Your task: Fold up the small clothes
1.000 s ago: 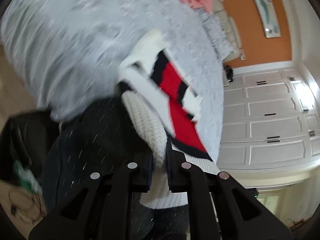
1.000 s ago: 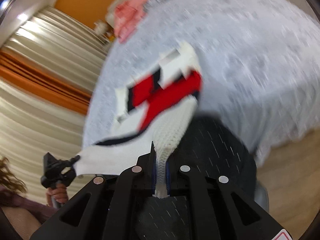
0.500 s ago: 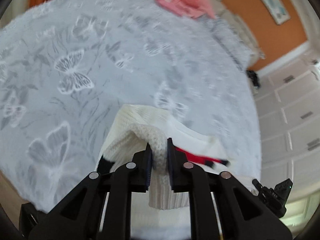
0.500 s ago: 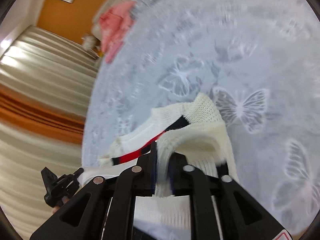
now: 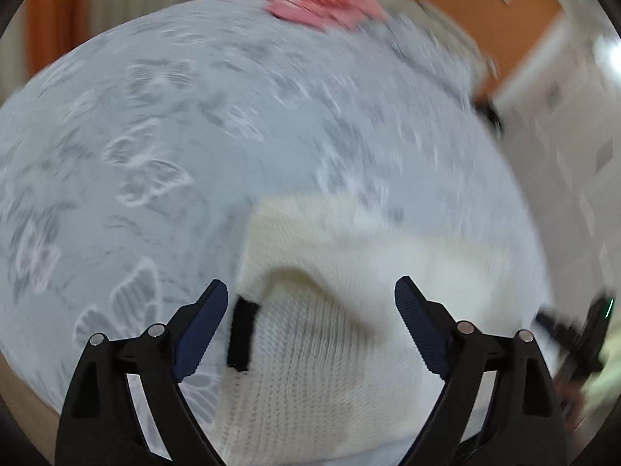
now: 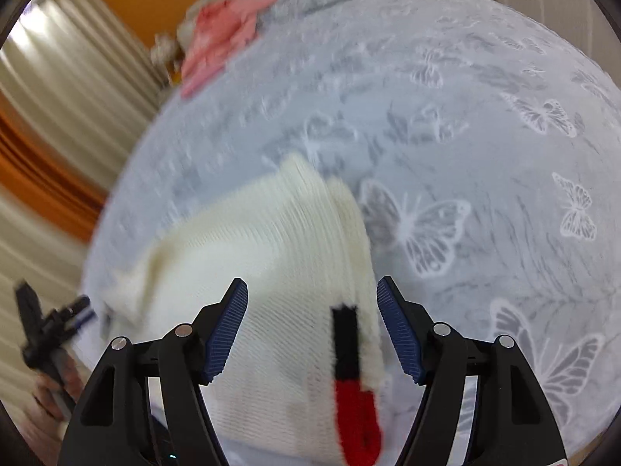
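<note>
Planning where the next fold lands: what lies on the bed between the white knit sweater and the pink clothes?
Only bare butterfly-print bedspread separates the white knit sweater from the pink clothes, clearest in the right wrist view.

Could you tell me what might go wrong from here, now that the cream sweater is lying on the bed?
The white knit sweater looks bunched near the bedspread's edge, so it may slide off. Both the left gripper and right gripper, jaws just opened, hang close above it; a pad could snag the knit.
</note>
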Motion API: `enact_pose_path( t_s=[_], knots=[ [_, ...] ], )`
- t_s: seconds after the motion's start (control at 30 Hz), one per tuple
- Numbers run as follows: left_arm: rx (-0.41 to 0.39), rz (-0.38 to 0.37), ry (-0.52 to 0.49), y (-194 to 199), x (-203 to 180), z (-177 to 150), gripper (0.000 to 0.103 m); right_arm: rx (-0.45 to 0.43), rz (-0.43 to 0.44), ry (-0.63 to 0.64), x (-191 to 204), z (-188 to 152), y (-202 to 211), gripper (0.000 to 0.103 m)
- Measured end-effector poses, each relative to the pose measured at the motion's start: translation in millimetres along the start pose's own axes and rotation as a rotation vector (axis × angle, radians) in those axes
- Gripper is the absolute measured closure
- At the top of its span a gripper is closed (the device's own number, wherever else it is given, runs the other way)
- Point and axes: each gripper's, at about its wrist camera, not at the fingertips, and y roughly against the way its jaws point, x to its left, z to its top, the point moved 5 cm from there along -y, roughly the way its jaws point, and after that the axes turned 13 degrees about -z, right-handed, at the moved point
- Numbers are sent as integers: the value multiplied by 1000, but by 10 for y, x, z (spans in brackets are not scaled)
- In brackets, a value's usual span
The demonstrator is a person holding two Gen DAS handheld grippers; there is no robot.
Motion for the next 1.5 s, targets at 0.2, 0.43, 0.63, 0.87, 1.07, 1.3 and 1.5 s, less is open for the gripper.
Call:
enact_pose_path(
  t_s=[0.2,0.43,0.63,0.87,1.07,1.3,1.5],
  knots=[
    [27,100,-239,-396,-276,69,28,38,-25,33,164,197,-355,35],
    [-19,123,71,-553,208,599,95,58,-30,-55,97,328,-542,95],
    [-46,65,127,-318,218,528,59,83,-95,-12,60,238,-423,68],
    [-62,96,144,-98,153,53,35,99,-93,-18,58,41,-477,54],
    [32,88,158,-589,173,255,66,109,-27,-67,160,312,-667,67],
    [44,112,251,-568,494,288,96,109,-74,-174,-357,431,-633,97],
    [47,57,284,-582,443,254,88,144,-53,-138,-247,312,-641,77]
  ],
)
